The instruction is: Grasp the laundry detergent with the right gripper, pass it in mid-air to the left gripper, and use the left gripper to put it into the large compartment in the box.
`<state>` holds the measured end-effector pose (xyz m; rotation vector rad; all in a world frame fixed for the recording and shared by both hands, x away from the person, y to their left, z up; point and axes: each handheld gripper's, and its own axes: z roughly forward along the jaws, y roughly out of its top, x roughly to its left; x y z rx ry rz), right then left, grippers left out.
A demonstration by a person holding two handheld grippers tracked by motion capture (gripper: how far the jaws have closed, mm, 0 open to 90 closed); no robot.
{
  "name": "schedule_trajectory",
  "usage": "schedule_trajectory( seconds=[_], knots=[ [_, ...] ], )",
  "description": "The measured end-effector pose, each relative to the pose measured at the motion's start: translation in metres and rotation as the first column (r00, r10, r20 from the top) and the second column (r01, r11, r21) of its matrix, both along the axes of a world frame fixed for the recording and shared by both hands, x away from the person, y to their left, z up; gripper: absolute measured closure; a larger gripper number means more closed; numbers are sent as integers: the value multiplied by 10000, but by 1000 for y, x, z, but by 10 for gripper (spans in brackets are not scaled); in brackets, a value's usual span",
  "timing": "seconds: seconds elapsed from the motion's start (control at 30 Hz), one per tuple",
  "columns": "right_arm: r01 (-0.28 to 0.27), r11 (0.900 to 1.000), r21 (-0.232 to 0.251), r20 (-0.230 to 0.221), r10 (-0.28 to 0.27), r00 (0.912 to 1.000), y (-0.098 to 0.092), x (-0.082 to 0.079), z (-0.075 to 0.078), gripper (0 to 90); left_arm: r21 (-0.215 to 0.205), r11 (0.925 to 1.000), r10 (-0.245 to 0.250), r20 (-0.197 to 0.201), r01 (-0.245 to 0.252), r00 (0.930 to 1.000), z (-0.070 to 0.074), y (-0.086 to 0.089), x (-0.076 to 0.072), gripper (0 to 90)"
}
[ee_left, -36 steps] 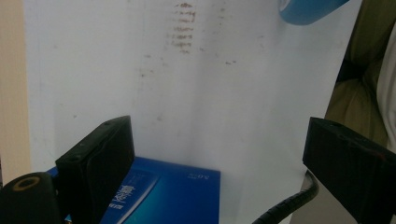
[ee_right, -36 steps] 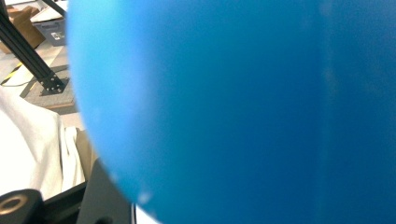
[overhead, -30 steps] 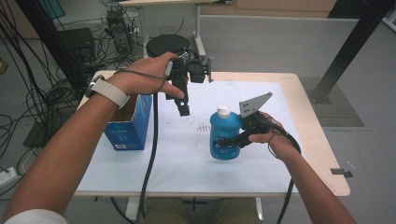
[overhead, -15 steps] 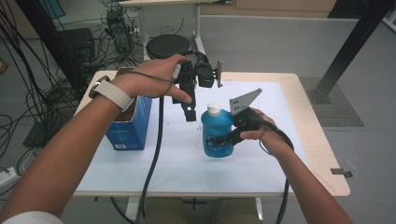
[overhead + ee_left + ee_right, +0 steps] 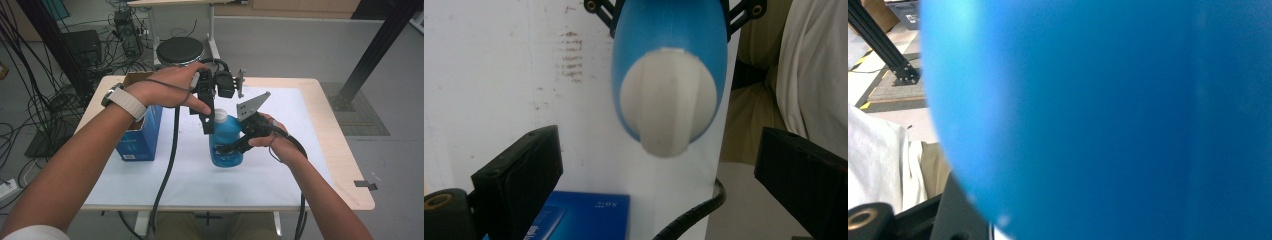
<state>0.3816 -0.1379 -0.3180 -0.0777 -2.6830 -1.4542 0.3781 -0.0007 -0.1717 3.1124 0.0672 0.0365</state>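
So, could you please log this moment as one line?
right hand-held gripper: shut on blue bottle | left hand-held gripper: open above white cap | table: blue box

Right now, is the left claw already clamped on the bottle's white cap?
No: in the left gripper view the left claw stands wide open, with the white cap of the blue bottle beyond it, untouched.
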Motion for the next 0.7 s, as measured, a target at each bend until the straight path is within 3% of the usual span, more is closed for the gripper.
schedule_trajectory(
  seconds=[0.7],
  knots=[
    [-211, 9997, 88, -118, 212, 9997, 7, 1, 1, 435, -39, 9999, -126, -182, 126, 9998, -8, -10, 3, 63]
  ],
)
